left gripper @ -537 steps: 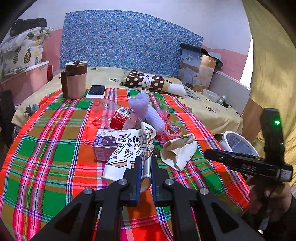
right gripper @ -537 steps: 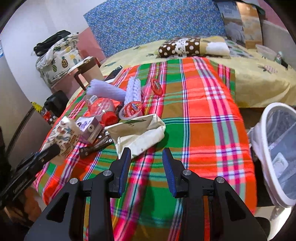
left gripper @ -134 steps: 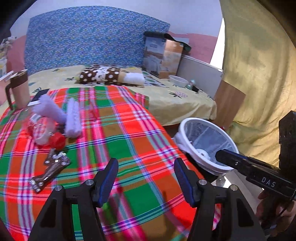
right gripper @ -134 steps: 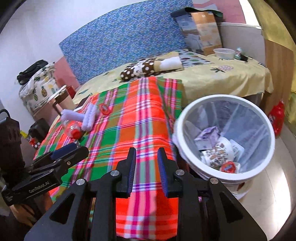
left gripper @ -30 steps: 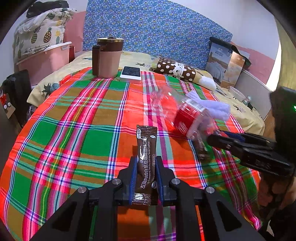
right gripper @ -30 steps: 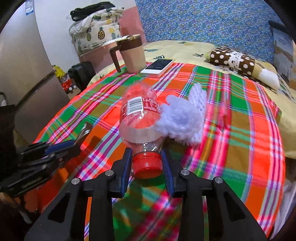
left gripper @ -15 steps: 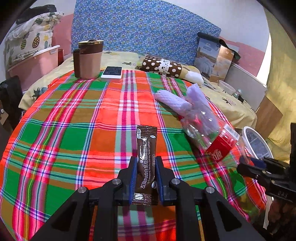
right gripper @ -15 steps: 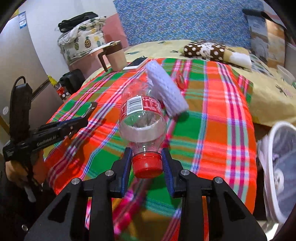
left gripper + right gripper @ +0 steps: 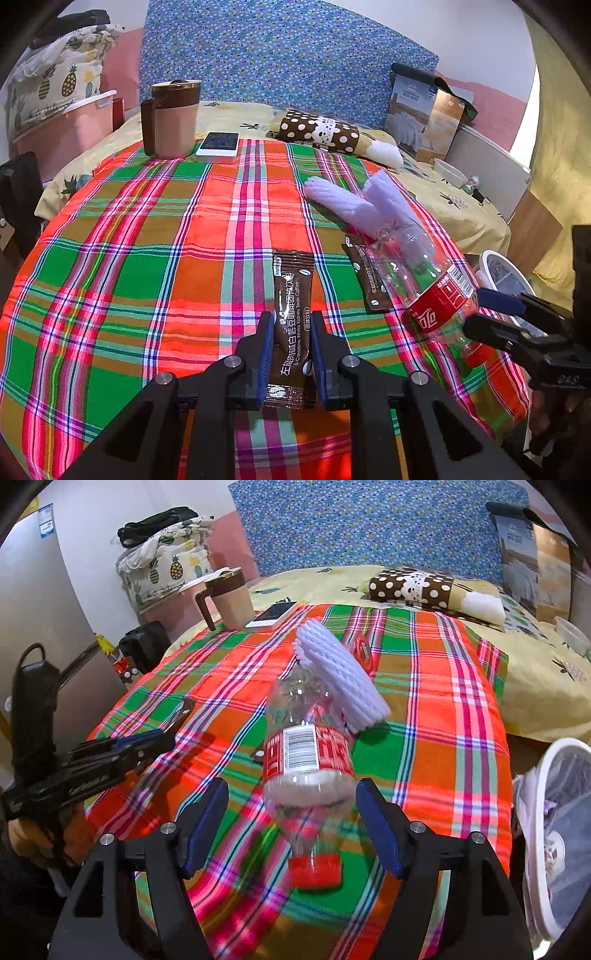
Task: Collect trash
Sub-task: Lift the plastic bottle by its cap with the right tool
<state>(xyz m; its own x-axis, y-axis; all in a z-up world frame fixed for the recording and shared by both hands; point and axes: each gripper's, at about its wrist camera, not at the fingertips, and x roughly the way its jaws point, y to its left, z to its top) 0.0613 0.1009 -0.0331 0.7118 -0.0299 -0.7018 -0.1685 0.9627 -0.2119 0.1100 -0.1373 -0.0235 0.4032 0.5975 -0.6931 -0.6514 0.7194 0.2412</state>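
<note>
Your right gripper is opening – the light, slippery bottle is loose between its jaws; grab its neck. Your left gripper pinches the thin coffee packet.

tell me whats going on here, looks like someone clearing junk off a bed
A person with a gripper in each hand is collecting trash from a plaid cloth. The left gripper is shut on a brown coffee sachet. The right gripper is opening, with the plastic bottle loose between its jaws, short of the white bin beside the bed.
</note>
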